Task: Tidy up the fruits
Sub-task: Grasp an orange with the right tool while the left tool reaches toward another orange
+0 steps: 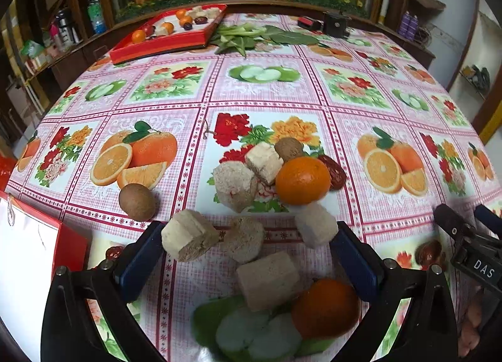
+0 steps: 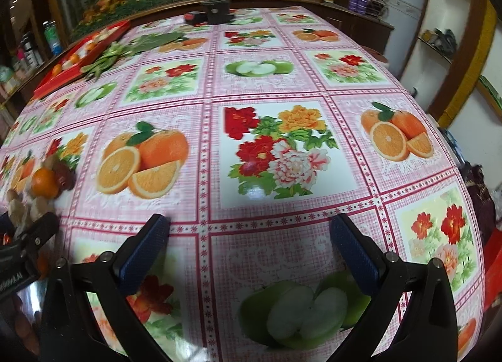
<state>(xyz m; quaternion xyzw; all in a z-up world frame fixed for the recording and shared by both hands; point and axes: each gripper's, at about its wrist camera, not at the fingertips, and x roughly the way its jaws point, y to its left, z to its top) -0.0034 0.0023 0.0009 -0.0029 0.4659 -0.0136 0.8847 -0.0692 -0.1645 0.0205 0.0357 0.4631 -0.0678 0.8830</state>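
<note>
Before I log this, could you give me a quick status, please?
Left gripper open over cake pieces and orange. Right gripper open, empty. Red tray far.

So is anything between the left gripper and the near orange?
Nothing blocks it: the near orange already lies between the open fingers of the left gripper, by the right finger. A tan cake block touches its left side, so closing here would likely catch both.
</note>
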